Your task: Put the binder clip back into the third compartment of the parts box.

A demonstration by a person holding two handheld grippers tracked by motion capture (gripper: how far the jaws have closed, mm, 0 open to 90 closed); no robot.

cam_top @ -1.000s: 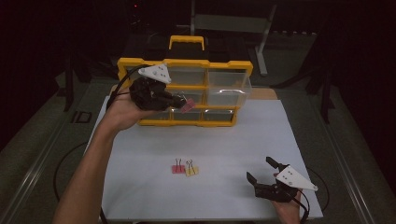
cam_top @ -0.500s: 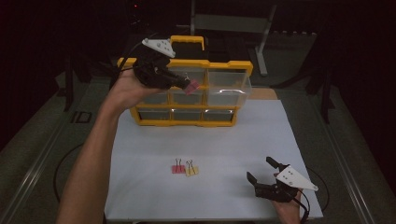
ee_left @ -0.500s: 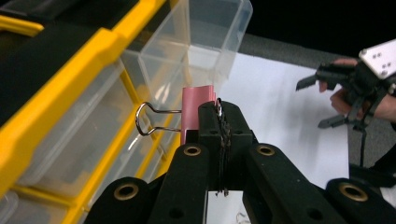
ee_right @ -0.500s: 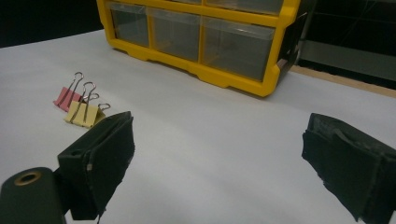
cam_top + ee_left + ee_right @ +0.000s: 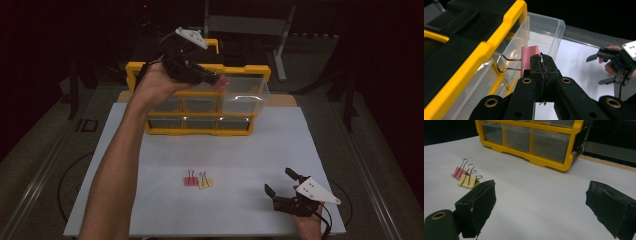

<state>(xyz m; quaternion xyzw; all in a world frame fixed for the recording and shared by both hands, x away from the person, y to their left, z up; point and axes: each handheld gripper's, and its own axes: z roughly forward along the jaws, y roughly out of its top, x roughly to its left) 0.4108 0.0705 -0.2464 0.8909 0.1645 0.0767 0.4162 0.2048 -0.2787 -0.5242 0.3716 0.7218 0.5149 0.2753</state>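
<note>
Since the earlier high view, the left claw (image 5: 212, 80) has been raised from the yellow organizer's (image 5: 150, 67) front to above its pulled-out clear drawer (image 5: 245, 97). Seen from the left claw, the pink binder clip (image 5: 530, 60) is pinched between closed jaws beside that drawer. Seen from the right claw (image 5: 541, 205), its jaws are spread wide over the white worktop (image 5: 536, 187), nothing held.

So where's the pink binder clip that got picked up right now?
The pink binder clip is clamped in the left gripper, held above the pulled-out clear drawer of the yellow organizer.
</note>
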